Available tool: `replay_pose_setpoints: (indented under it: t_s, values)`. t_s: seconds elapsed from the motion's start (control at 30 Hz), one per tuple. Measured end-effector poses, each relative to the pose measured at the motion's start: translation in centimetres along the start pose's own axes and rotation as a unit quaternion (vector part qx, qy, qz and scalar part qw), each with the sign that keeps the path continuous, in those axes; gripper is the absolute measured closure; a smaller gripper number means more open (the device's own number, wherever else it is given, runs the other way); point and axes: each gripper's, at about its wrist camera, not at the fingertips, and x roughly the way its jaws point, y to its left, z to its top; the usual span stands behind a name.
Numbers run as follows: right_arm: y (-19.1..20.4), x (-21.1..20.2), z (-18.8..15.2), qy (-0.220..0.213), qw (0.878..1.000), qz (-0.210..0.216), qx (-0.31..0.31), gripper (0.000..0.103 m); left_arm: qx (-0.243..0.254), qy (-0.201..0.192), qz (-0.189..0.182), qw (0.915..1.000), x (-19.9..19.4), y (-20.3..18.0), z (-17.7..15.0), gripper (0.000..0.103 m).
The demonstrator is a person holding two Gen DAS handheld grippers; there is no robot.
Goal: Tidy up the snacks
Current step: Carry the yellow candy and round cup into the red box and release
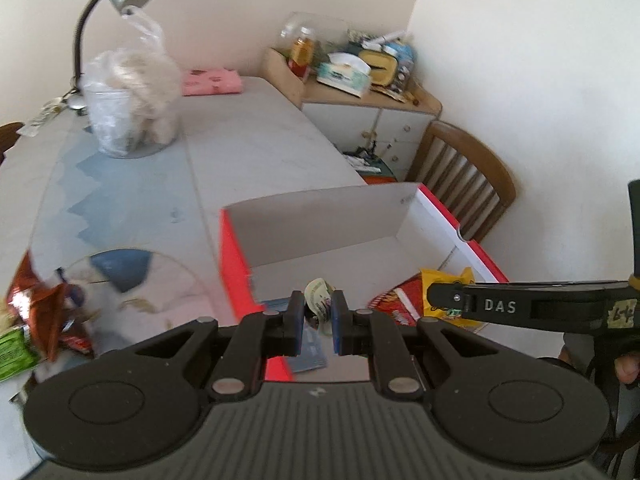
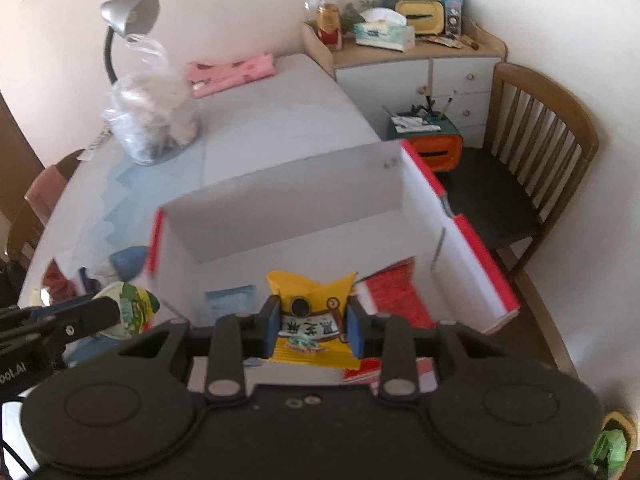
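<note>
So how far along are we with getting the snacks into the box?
Partly there. A red packet and a blue packet already lie in the red-and-white box. In hand: the right tool grips a yellow packet and the left tool a small pale packet, both over the box. Left: more wrappers sit on the table beside it.

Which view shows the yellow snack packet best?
The right wrist view: the yellow snack packet sits centred between the right gripper pads, printed face legible. The left wrist view catches only part of it, behind that gripper's finger, over the red and white box.
</note>
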Motion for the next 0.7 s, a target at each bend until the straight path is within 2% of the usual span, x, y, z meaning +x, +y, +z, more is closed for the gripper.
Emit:
replay_pose_setpoints:
  t_s: [0.17, 0.33, 0.63, 0.7]
  values:
    - [-1.6, 2.7, -0.1, 0.032, 0.999, 0.002, -0.008, 0.070, 0.008, 0.036, 0.011, 0.9993, 3.7, -1.6, 0.0, 0.090]
    - [-2.6, 4.9, -0.6, 0.064, 0.998, 0.009, -0.017, 0.070, 0.005, 0.088, 0.034, 0.9955, 7.2, -1.7, -0.8, 0.090]
    - [-3.7, 5.6, -0.2, 0.071, 0.997, 0.027, -0.021, 0.070, 0.004, 0.106, 0.047, 0.9933, 8.4, -2.3, -1.4, 0.089]
    - [-4.0, 5.4, -0.1, 0.069, 0.997, 0.035, -0.019, 0.070, 0.002, 0.105, 0.050, 0.9933, 8.4, -2.3, -1.4, 0.083]
